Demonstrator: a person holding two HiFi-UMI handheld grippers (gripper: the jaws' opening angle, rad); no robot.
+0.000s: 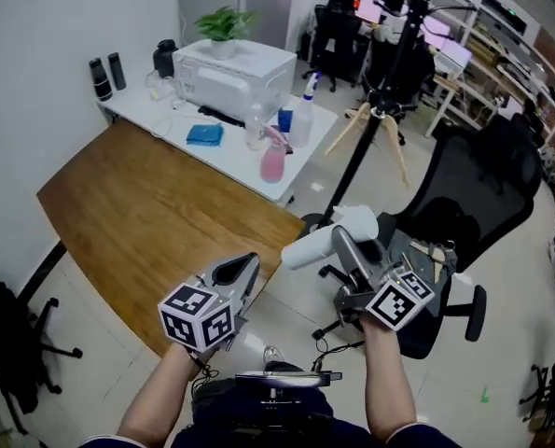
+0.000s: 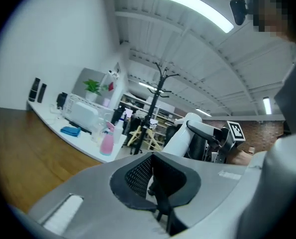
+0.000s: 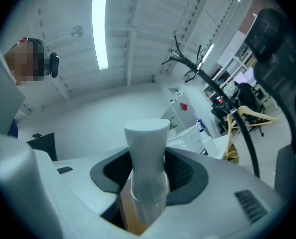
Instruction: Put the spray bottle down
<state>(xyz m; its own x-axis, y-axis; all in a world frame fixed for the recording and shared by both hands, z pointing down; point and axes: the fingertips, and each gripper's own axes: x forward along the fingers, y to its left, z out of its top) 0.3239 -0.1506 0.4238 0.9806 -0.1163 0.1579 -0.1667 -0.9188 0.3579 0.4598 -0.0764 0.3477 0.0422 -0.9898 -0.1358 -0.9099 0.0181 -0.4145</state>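
Clamping the white spray bottle (image 1: 311,247) between its jaws, the right gripper (image 1: 350,247) holds it roughly level just off the wooden table's (image 1: 137,213) near-right edge, above the floor; the firm grip probably suits carrying, since the bottle is not yet set down. The left gripper (image 1: 241,271), over that table's near edge, has its jaws together on nothing, seemingly idle and out of the bottle's way

We log the spray bottle (image 1: 305,248): white top, clear lower body. It is airborne, roughly level, top pointing toward the wooden worktop (image 1: 146,213). The right gripper (image 1: 340,242) clamps it at mid-body between its fingers (image 3: 186,174).
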